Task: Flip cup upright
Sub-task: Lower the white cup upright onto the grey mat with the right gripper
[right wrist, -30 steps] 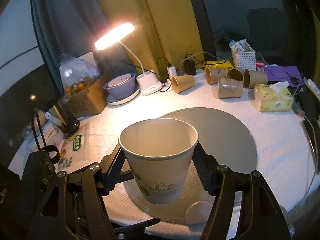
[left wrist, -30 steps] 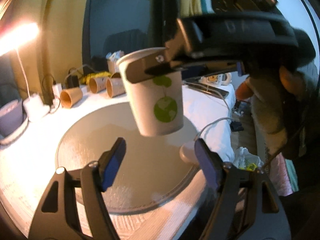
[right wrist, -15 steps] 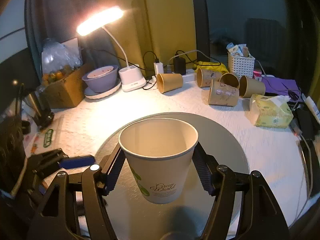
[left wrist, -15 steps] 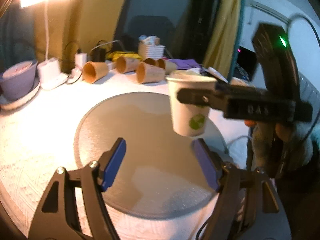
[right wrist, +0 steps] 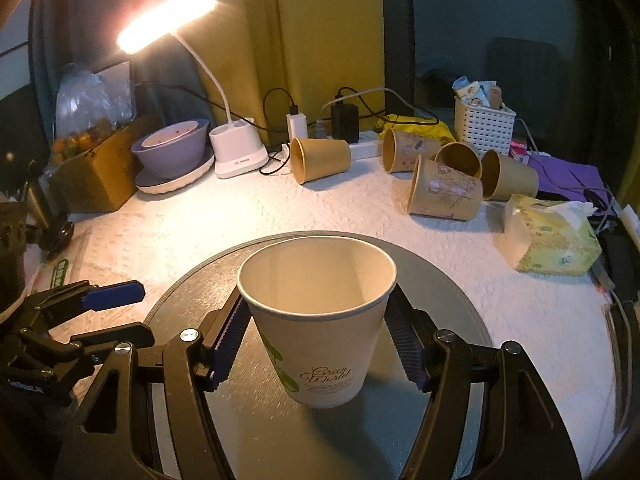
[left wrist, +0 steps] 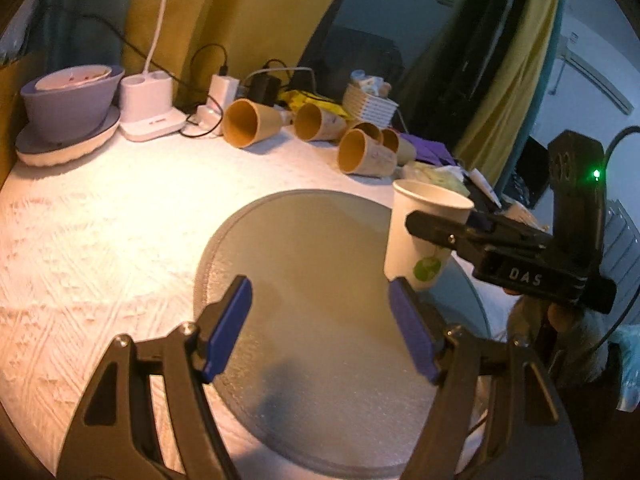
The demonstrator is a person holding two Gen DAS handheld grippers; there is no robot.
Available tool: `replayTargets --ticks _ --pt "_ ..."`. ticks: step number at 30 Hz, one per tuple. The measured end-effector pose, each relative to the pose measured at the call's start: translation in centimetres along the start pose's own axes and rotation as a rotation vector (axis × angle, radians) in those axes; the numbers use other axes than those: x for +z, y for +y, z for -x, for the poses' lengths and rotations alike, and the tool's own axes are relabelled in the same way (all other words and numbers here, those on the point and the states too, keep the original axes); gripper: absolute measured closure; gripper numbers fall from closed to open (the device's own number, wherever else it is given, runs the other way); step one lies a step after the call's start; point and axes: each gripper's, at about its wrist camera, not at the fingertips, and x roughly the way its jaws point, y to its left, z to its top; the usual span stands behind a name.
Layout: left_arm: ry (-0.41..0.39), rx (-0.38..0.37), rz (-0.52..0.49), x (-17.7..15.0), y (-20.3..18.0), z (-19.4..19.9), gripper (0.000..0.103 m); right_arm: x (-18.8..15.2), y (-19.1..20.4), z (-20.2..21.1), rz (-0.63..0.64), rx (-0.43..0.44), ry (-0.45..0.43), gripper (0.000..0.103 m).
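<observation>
A white paper cup [right wrist: 318, 320], mouth up, is gripped by the right gripper [right wrist: 318, 344] above a round grey mat [right wrist: 440, 280].

The cup, printed with a green globe and the words "Green World", stands upright between the ridged pads [right wrist: 228, 340] pressing its sides just below the rim; whether its base touches the mat cannot be told. In the left wrist view the cup sits at about 3 o'clock on the mat, and the left gripper [left wrist: 320, 328] hangs over the mat's middle with its blue pads [left wrist: 226, 328] spread wide and nothing between them. At 12 o'clock beyond the mat, several brown paper cups [right wrist: 320, 159] lie on their sides on the white tablecloth [right wrist: 200, 224]; a lit desk lamp [right wrist: 168, 20] and purple bowl [right wrist: 172, 152] sit toward 10 o'clock, a tissue box [right wrist: 554, 236] toward 2 o'clock.
</observation>
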Motion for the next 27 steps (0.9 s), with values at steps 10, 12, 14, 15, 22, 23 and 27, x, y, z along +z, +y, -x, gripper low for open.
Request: replayTargets --ticks 10,12,14,15,22,23,27 --pt "0.042 -0.003 0.053 -0.1 1.3 -1.6 0.031 0.2 -0.5 -1.8 0.014 -0.021 -0.003 0.033" --pt "0.045 -0.003 0.052 -0.1 1.2 -1.6 0.031 0.2 -0.5 -1.9 0.015 -0.023 -0.004 0.033" --pt "0.046 -0.006 0.052 -0.2 1.2 -1.6 0.031 0.1 -0.4 -2.1 0.021 -0.03 -0.005 0.033" --pt "0.046 -0.008 0.051 -0.2 1.1 -1.6 0.031 0.1 -0.4 -2.0 0.024 -0.033 -0.006 0.033" --pt "0.043 -0.006 0.034 -0.3 0.7 -1.6 0.031 -0.8 -0.2 -1.3 0.023 -0.046 -0.014 0.033" --pt "0.043 -0.005 0.031 -0.3 0.6 -1.6 0.031 -0.9 -0.2 -1.2 0.022 -0.053 -0.012 0.033" --pt "0.043 0.01 0.005 -0.5 0.1 -1.6 0.03 -1.5 -0.2 -1.1 0.015 -0.056 0.004 0.032"
